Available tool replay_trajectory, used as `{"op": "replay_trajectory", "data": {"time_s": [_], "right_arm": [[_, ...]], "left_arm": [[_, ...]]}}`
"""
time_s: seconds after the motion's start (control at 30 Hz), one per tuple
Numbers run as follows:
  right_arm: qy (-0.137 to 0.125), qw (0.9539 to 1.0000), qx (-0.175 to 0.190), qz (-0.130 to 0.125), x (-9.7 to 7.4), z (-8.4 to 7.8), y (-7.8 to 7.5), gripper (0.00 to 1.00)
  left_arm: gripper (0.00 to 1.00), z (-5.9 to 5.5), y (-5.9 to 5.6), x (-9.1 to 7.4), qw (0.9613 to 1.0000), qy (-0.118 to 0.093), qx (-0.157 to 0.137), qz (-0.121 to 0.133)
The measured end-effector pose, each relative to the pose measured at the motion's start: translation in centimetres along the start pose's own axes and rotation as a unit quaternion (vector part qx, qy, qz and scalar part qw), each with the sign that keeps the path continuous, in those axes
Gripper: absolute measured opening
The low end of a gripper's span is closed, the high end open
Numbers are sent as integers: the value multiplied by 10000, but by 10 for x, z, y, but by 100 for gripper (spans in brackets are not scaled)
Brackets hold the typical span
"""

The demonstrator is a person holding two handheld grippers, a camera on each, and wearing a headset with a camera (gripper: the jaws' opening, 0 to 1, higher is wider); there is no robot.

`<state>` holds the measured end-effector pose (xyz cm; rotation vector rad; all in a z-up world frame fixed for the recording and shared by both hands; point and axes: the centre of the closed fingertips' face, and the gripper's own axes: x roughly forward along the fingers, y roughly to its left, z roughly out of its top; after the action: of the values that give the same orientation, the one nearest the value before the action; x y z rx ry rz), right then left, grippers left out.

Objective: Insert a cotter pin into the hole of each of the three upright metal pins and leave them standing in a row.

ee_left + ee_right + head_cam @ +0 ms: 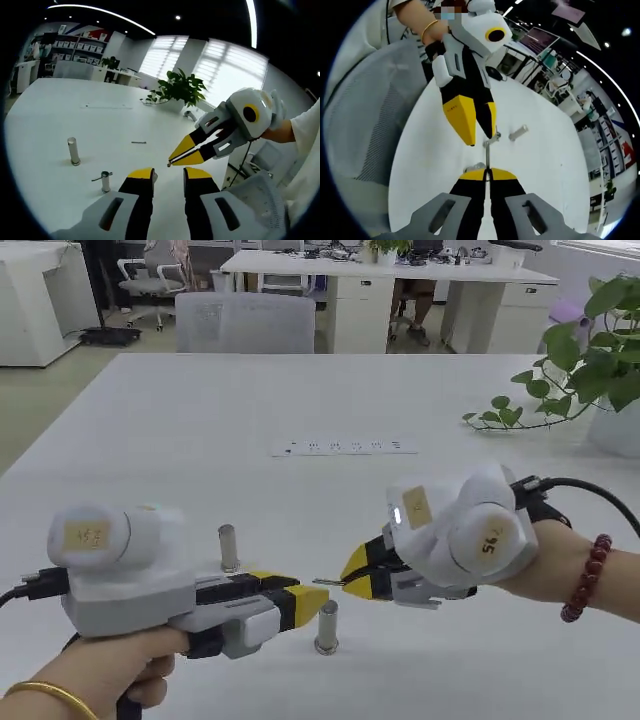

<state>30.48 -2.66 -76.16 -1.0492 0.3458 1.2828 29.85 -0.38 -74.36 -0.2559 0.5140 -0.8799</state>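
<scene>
In the head view the white desk [200,440] runs up the frame, and the two tools meet in its lower half. The left tool [310,601] comes in from the lower left in a hand [110,665] and the right tool [352,580] from the right. The right tool is clenched on a cotter pin [328,582], whose thin shaft sticks out toward the left tool's yellow tips. In the right gripper view that pin [487,155] rises straight up from the closed jaws of the right tool [487,173]. In the left gripper view the left tool [167,175] is released, its jaws apart with nothing between them. One upright metal pin [327,628] stands just below the tool tips in the head view, and another [229,548] stands left of centre, behind the left tool. At the lower left of the left gripper view, a pin with a cotter through its top [105,181] stands near a plain pin [74,151]. A loose cotter pin [139,142] lies near mid-frame. A power strip [345,447] lies further up the desk, and a plant [585,355] sits at the upper right.
</scene>
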Motion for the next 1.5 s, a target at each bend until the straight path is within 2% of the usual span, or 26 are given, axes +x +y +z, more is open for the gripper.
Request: {"op": "replay_trajectory", "data": {"time_s": [0.33, 0.67, 0.93, 1.17, 1.33, 1.5], "right_arm": [[-36, 9999, -144, 20, -2, 7, 8, 3], [-50, 9997, -220, 7, -2, 10, 12, 3], [-61, 9996, -279, 22, -1, 13, 15, 3], [-47, 9995, -304, 39, 1, 13, 17, 3], [-49, 9996, -269, 54, 0, 13, 16, 3], [-31, 9997, -222, 59, 1, 12, 16, 3]], "left_arm": [[16, -3, -10, 6, 9989, 48, -418, -200], [5, -9, -10, 9, 9973, 166, -681, -230], [1, -13, -10, 8, 9962, 205, -822, -211], [1, -17, -10, 8, 9963, 265, -787, -209], [1, -17, -9, 9, 9952, 214, -928, -226], [0, -17, -9, 10, 9954, 198, -913, -214]]}}
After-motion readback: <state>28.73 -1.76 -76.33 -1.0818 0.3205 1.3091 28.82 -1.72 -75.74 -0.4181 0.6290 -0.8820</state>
